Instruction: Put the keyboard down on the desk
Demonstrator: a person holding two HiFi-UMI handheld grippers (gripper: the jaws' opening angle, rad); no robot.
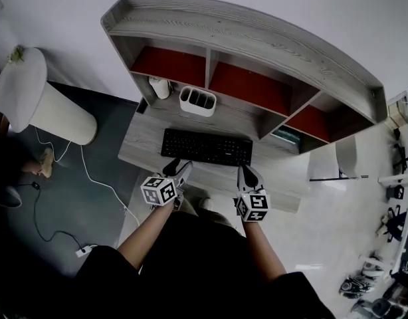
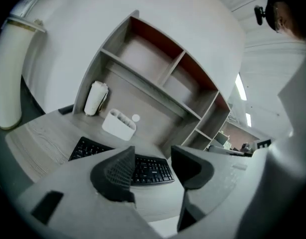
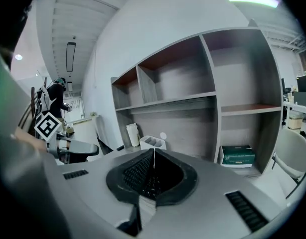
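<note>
Keyboard (image 1: 206,147) lies flat on the desk (image 1: 145,135), just ahead of both grippers. The left gripper (image 2: 152,163) has its jaws apart with nothing between them. The right gripper (image 3: 154,158) has its jaws together, near the keyboard's right front corner. A white pen holder (image 1: 197,101) stands behind the keyboard.
</note>
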